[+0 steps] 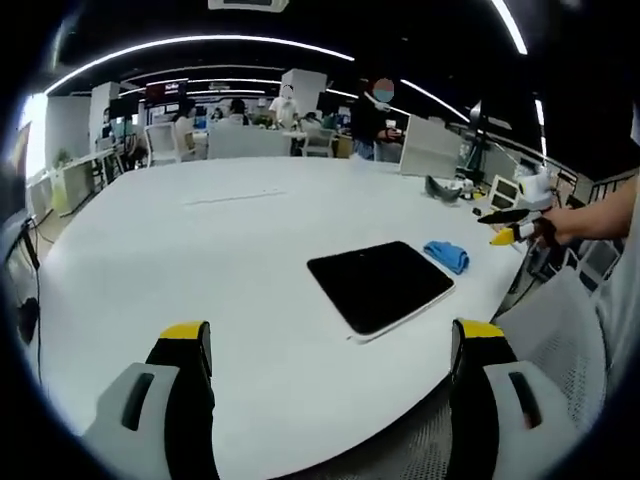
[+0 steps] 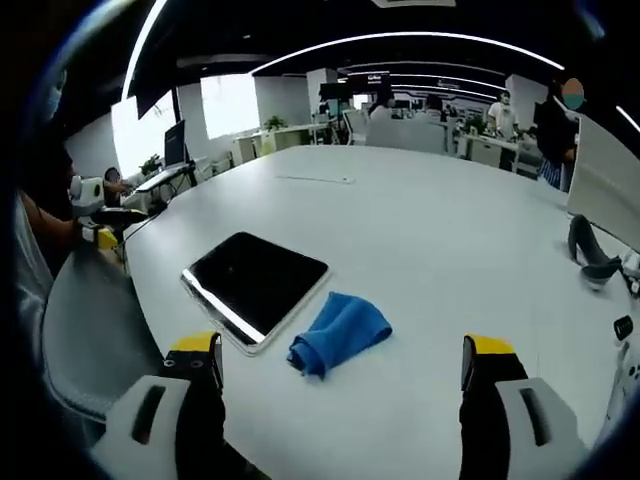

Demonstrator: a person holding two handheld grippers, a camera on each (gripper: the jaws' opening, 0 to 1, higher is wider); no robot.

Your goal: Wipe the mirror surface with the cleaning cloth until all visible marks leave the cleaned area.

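On the white table (image 2: 440, 240), blue cloth (image 2: 340, 332) beside dark mirror (image 2: 258, 281); both grippers' fingers wide apart, empty.

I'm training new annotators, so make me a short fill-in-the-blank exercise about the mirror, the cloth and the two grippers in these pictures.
1. The cloth lying beside the mirror is ____ in colour.
2. The mirror lies flat on a ____ table.
3. The right gripper has its jaws ____, holding nothing.
4. The left gripper holds ____ between its jaws.

Missing words: blue; white; open; nothing
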